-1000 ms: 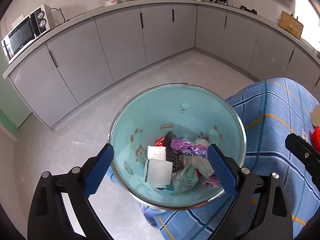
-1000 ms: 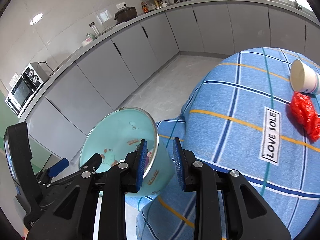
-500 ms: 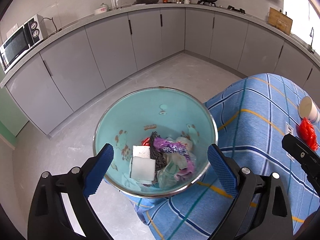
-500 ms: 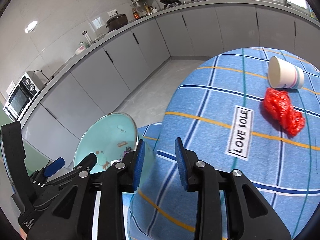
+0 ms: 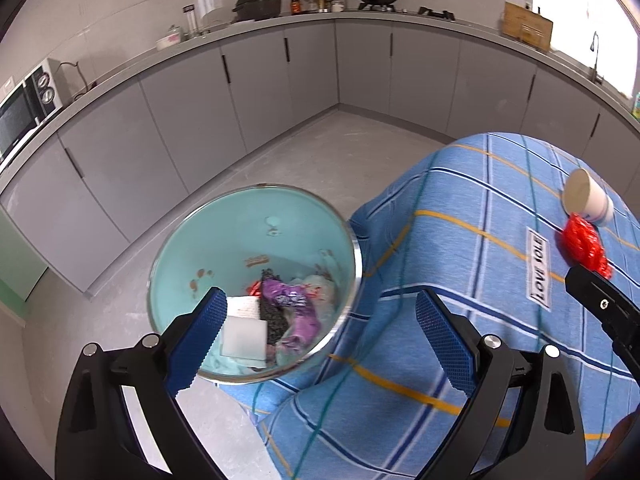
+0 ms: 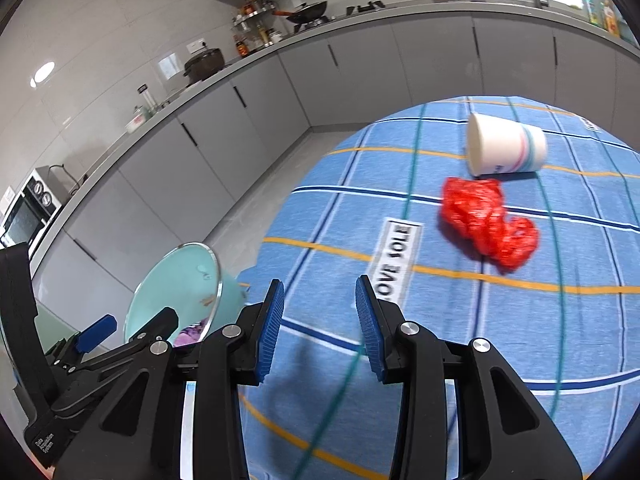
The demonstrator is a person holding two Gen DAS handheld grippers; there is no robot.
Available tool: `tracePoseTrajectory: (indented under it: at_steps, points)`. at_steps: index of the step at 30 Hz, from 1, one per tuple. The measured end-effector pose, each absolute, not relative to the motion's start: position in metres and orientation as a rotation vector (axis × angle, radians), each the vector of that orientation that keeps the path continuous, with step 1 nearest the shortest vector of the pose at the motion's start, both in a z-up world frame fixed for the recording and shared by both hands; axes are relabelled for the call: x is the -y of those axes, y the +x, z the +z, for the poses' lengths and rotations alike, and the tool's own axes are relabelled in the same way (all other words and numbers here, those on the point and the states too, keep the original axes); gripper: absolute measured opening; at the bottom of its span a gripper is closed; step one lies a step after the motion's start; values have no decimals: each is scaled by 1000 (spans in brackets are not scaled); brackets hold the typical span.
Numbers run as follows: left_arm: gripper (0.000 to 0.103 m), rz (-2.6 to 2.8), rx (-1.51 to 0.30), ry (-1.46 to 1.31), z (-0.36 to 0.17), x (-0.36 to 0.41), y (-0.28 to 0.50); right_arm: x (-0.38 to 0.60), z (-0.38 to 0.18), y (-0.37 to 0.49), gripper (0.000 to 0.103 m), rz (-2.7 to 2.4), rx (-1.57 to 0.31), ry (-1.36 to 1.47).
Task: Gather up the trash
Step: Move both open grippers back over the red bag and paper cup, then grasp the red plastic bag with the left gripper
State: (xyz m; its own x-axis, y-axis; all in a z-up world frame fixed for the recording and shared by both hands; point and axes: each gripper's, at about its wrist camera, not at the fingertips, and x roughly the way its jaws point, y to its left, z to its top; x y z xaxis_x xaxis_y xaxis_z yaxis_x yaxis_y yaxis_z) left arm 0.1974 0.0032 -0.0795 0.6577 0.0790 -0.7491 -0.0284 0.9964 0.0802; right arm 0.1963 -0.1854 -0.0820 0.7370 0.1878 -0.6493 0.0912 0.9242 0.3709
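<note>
Left wrist view, bin: a teal trash bin [image 5: 256, 248] with a shiny metal rim stands on the floor just beside the draped edge of the table [image 5: 472, 248].
Left wrist view, bin contents: a white pad, a purple wrapper and other scraps lie at the bottom.
Left wrist view, left gripper [image 5: 320, 336]: jaws spread wide and holding nothing, poised above the bin's near rim and the table edge.
Left wrist view, far trash: a red crumpled bag [image 5: 584, 244] and a paper cup [image 5: 588, 198] tipped on its side lie well apart from this gripper.
Right wrist view, right gripper [image 6: 320, 324]: jaws part-open with nothing between them, above the blue checked cloth and aimed toward the trash.
Right wrist view, red crumpled bag [image 6: 488, 220]: lies on the cloth just past a "LOVE SOLE" label [image 6: 396, 260], ahead and to the right.
Right wrist view, paper cup [image 6: 504, 148]: on its side just behind the bag; whether the two touch is hard to tell, as this part is blurred.
Step in hand, as a judgement: reaching for the bag, the nearer piece.
How to do it well: widen the jaws before descending, straddle the bag's bulkiest fold, and press down to the cloth so thin plastic is not missed.
Caution: close only on plastic, not tablecloth, and approach from the near side so the cup is not nudged into rolling.
</note>
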Motion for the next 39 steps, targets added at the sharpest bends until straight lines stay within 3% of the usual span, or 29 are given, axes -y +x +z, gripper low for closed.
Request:
tracePoseTrajectory:
  at_steps: [27,39]
  points:
    - [93,-198,-874,165,-91,144,202,332,-95,147,38,-206,-722,459]
    - [85,-302,-882,160,-96,222,220,384,-105,131,38,-290,-723,497]
